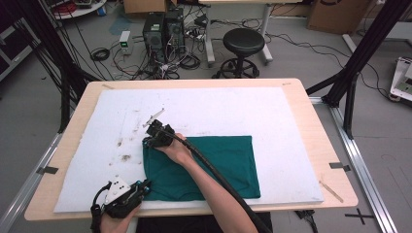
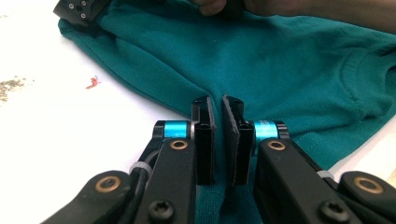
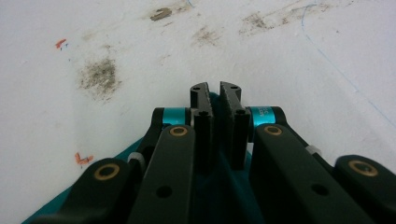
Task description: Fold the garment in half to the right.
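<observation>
Currently a folded dark-green knit garment (image 1: 214,167) lies flat on the white foam board (image 1: 272,116) that covers most of the light wooden tabletop (image 1: 316,126), sitting toward the board's near edge and roughly midway between its left and right edges. The left gripper (image 1: 145,187) rests at the garment's near-left corner, close to the near edge of the board, with the person's left hand (image 1: 114,224) behind it at the tabletop's near edge. In the left gripper view its two black jaws stand almost together, with a ridge of the green fabric (image 2: 280,70) pinched up between the pads, so the left gripper (image 2: 218,109) is clamped on the cloth. The right gripper (image 1: 151,138) sits at the garment's far-left corner, the person's right hand (image 1: 177,150) lying over the cloth just behind it and the forearm crossing the garment toward the near edge. In the right gripper view its jaws are likewise drawn close, and a sliver of the green fabric (image 3: 211,99) shows between the pads, so the right gripper (image 3: 215,93) is pinching that corner. Beyond those jaws the white board carries brownish smudges (image 3: 98,74) and small red marks (image 3: 83,158). A thick black cable (image 1: 218,179) trails from the right gripper over the garment.
</observation>
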{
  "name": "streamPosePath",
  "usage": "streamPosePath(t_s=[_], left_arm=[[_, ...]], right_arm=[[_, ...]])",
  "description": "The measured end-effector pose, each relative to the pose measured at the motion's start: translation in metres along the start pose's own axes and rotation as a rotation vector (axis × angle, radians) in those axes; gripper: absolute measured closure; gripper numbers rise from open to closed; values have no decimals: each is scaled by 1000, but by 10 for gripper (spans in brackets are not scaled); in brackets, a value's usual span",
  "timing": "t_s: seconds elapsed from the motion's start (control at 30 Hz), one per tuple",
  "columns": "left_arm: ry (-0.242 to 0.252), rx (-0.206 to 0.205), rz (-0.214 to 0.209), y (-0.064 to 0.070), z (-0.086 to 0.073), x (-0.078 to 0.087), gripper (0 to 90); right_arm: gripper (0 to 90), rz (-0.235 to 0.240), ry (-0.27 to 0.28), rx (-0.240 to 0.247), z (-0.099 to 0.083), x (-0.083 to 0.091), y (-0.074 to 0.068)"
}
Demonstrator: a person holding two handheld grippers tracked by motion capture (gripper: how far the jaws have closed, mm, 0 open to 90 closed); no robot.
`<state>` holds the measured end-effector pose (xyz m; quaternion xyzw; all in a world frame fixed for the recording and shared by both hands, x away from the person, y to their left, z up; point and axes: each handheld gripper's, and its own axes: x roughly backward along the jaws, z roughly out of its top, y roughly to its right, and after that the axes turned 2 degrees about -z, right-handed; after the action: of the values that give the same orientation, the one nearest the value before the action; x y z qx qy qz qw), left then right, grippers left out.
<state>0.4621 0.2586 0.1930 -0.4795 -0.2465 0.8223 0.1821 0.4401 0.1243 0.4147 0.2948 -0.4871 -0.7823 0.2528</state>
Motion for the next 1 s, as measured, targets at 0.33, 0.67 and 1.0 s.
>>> streamPosePath(t_s=[0.33, 0.67, 1.0], left_arm=[[29, 15, -43, -4, 6, 7, 837], [71, 15, -57, -2, 14, 18, 837], [95, 23, -50, -9, 17, 28, 837]], right_arm=[[853, -2, 13, 1, 3, 5, -1], [853, 24, 79, -3, 11, 24, -3], [853, 42, 108, -14, 19, 24, -5]])
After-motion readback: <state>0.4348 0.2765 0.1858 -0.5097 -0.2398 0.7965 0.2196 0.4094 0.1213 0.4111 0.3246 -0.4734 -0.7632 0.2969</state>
